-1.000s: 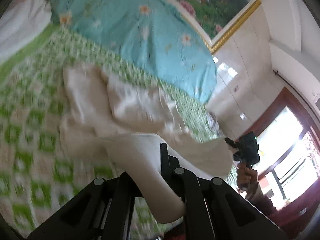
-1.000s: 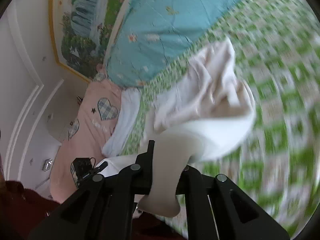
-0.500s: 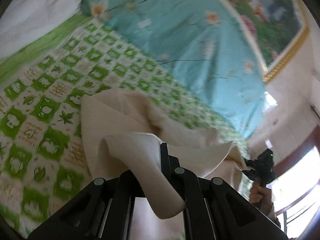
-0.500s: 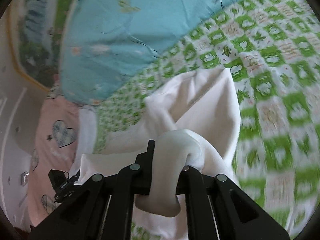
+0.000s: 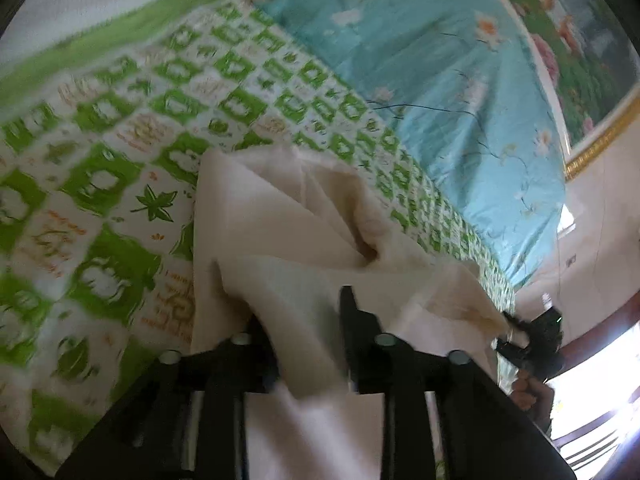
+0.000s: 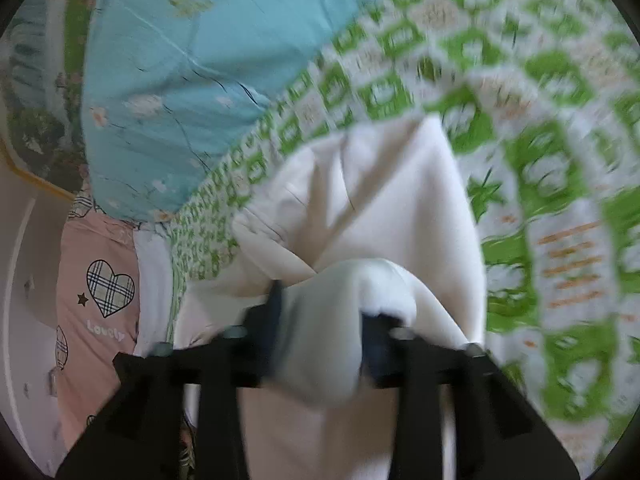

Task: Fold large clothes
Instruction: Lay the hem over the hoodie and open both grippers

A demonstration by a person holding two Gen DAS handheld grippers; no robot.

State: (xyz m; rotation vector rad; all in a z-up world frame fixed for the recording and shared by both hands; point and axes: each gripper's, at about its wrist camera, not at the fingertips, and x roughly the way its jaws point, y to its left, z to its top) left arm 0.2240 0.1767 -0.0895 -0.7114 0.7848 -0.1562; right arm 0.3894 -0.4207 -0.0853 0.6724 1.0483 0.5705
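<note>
On the bed sheet (image 5: 100, 128), cream garment (image 5: 280, 208) lower, both tools' jaws just parting around it

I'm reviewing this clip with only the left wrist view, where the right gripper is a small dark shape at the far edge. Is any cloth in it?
Observer: Yes. In the right wrist view, a rolled fold of the cream garment sits between the fingers of the right gripper. Its jaws have just been opening.
Operator: Is there anything on that side of the bed that I miss?
Observer: A pink cloth printed with plaid hearts and the word Lovely lies past the edge of the green checked sheet.
Operator: Does the garment reach it?
Observer: No. A strip of checked sheet and a white layer show between them.
</note>
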